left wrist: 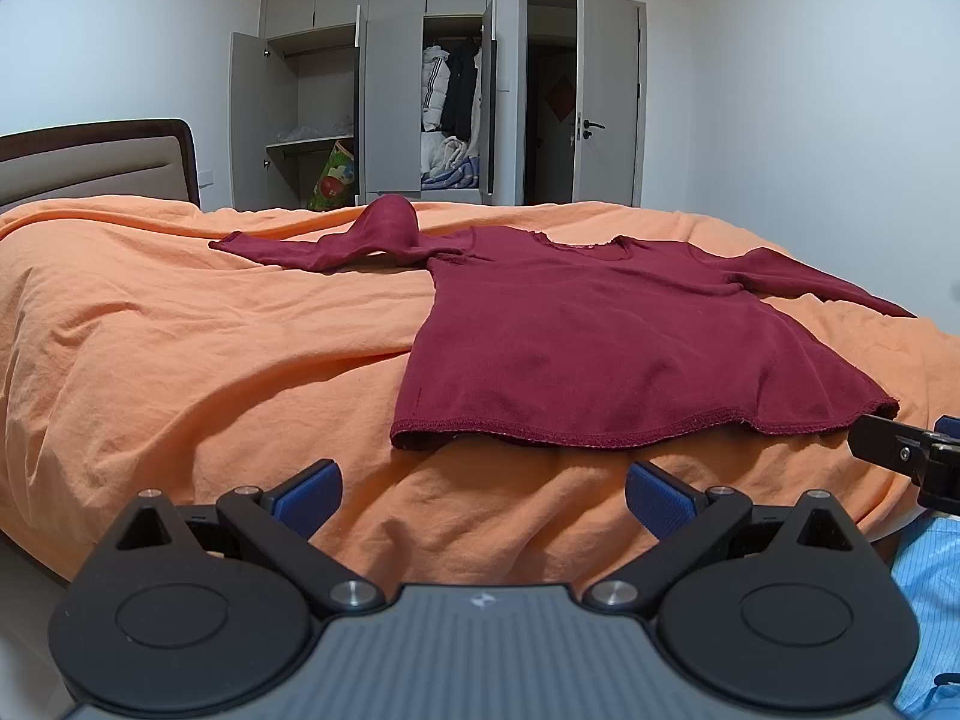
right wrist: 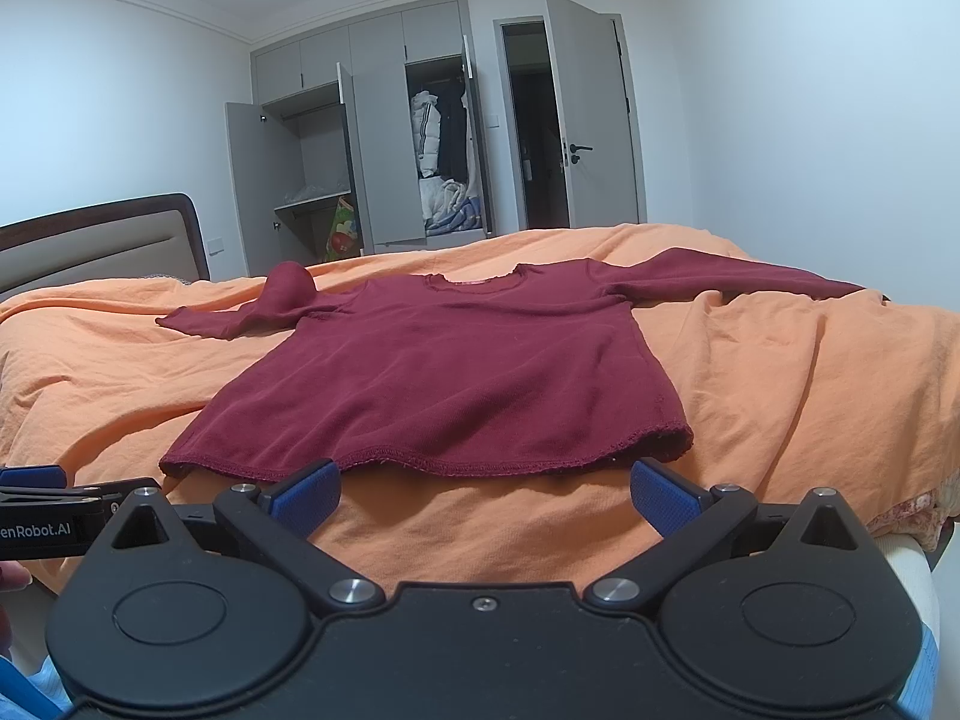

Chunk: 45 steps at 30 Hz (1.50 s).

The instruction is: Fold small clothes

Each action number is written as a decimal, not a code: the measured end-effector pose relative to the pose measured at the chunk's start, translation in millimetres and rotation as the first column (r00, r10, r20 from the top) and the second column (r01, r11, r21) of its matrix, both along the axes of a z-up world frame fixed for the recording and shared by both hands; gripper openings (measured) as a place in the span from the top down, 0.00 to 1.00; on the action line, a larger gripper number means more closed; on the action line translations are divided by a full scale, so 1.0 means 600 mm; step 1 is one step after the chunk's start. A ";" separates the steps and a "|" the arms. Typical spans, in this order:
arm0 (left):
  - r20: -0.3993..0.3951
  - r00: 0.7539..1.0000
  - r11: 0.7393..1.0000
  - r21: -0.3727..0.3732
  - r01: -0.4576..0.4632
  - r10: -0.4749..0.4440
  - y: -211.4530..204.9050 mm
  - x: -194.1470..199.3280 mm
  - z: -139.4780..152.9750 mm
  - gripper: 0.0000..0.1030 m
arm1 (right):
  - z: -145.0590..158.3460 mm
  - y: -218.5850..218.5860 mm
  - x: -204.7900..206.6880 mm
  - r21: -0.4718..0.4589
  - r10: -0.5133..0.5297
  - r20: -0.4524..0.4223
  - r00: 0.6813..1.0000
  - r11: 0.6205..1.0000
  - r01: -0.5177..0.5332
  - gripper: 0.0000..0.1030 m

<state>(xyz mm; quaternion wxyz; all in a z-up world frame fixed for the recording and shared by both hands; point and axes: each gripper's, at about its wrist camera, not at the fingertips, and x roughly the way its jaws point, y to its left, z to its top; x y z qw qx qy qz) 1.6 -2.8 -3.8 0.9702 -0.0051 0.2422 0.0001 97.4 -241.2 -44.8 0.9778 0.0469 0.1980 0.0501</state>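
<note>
1. Maroon long-sleeved shirt (left wrist: 606, 336) lies spread flat on the orange bedcover (left wrist: 180, 360), hem toward the cameras, neckline away.
2. Its sleeve on the left of both views humps up near the shoulder (right wrist: 291, 285); the other sleeve (right wrist: 738, 279) stretches straight toward the bed's right edge.
3. Left gripper (left wrist: 483, 498) hovers just short of the hem, its 2 blue-padded fingers (left wrist: 309, 495) spread wide, holding nothing.
4. Right gripper (right wrist: 485, 495) sits close to the hem too, fingers (right wrist: 663, 495) parted and empty; the hem's middle lies between them in its view.
5. Behind the bed stands a grey wardrobe (left wrist: 390, 90) with doors open, clothes hanging inside, beside an open room door (left wrist: 606, 96).
</note>
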 end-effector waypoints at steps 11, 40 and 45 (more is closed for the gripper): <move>-0.001 1.000 1.000 0.001 0.000 0.000 0.000 0.000 0.000 0.00 | 0.000 0.000 0.000 0.001 0.000 -0.001 1.000 1.000 0.000 0.00; -0.115 0.993 1.000 0.009 0.002 -0.001 0.008 0.042 -0.018 0.00 | 0.009 -0.001 0.023 0.013 0.049 -0.059 0.997 0.999 -0.048 0.00; -0.162 0.987 1.000 0.020 0.021 -0.018 -0.001 0.077 -0.018 0.00 | 0.013 -0.011 0.057 0.024 0.059 -0.074 0.996 0.998 -0.057 0.00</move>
